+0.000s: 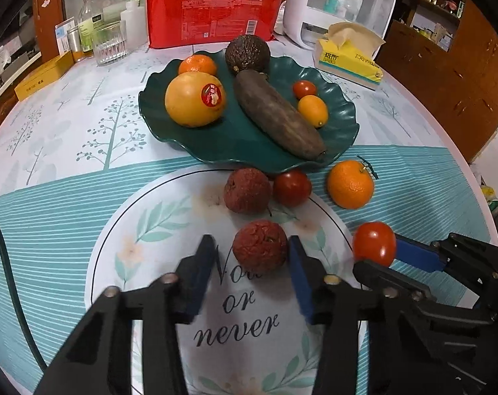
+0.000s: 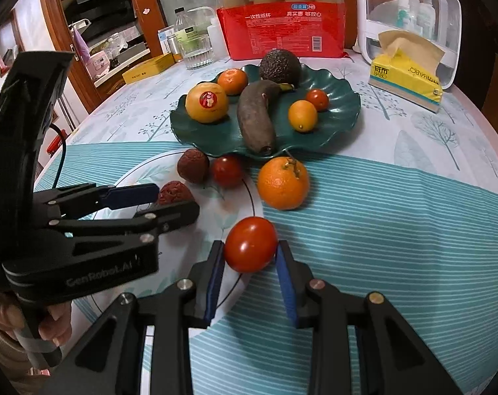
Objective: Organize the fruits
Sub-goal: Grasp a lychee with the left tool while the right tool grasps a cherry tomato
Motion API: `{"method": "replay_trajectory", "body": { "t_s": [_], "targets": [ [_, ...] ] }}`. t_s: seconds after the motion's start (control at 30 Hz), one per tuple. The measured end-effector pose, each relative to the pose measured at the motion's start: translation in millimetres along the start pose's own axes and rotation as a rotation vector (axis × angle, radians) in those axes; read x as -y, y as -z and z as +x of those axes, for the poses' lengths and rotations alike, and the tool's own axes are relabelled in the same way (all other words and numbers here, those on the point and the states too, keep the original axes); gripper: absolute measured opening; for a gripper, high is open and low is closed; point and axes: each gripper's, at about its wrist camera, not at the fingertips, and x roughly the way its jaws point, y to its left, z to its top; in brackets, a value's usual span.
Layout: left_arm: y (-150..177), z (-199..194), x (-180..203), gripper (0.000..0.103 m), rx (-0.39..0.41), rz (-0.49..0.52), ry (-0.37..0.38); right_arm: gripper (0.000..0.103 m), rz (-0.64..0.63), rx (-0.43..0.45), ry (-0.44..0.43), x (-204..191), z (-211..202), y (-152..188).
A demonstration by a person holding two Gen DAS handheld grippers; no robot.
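A wrinkled red-brown fruit lies on the round placemat between the fingers of my left gripper. Its right pad touches the fruit; the left pad stands a little off it, so the gripper is open. My right gripper is shut on a red tomato, both blue pads against its sides, low over the striped cloth. The left wrist view shows that tomato at the right. A second wrinkled fruit, a dark tomato and an orange sit before the green plate.
The plate holds a stickered yellow citrus, a mandarin, an avocado, a long dark brown fruit, a small tomato and a kumquat. Behind stand a red cup pack, a tissue box, a glass and bottles.
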Motion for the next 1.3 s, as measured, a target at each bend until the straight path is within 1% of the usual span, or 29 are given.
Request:
{"method": "replay_trajectory", "body": {
  "t_s": [0.03,0.2,0.33,0.5,0.57,0.67,0.83,0.97,1.07,1.13,1.2,1.3],
  "targets": [
    [0,0,-1,0.031,0.001,-0.003,0.007,0.032,0.0,-0.001,-0.002,0,0,0],
    [4,-5,-11,0.03,0.023,-0.048,0.024,0.032,0.001,-0.002,-0.002,0,1,0],
    [9,-17,-20,0.03,0.035,-0.073,0.013,0.032,0.002,-0.001,-0.005,-1,0,2],
    [7,-48,-27,0.03,0.077,-0.079,-0.005,0.032,0.005,0.011,-0.006,-4,-10,-1],
    [1,-62,-27,0.03,0.098,-0.07,-0.016,0.032,0.007,0.014,-0.008,-5,-18,-5],
    [-15,-89,-26,0.03,0.131,-0.059,-0.01,0.032,0.002,0.038,-0.017,-9,-37,-18],
    [-56,-141,-23,0.03,0.21,-0.024,-0.038,0.032,-0.023,0.113,-0.021,-10,-85,-60],
    [-95,-183,-20,0.03,0.261,-0.021,-0.034,0.032,-0.032,0.186,-0.026,-8,-131,-105],
    [-125,-214,-13,0.03,0.314,-0.006,-0.048,0.032,-0.044,0.246,-0.004,-8,-164,-143],
    [-144,-233,-9,0.03,0.356,0.002,-0.068,0.032,-0.045,0.267,0.008,-7,-179,-165],
    [-162,-249,-6,0.03,0.383,0.001,-0.071,0.032,-0.045,0.281,0.016,-5,-191,-187],
    [-184,-263,-2,0.03,0.397,0.006,-0.071,0.032,-0.05,0.299,0.03,-2,-204,-212]
  ]
}}
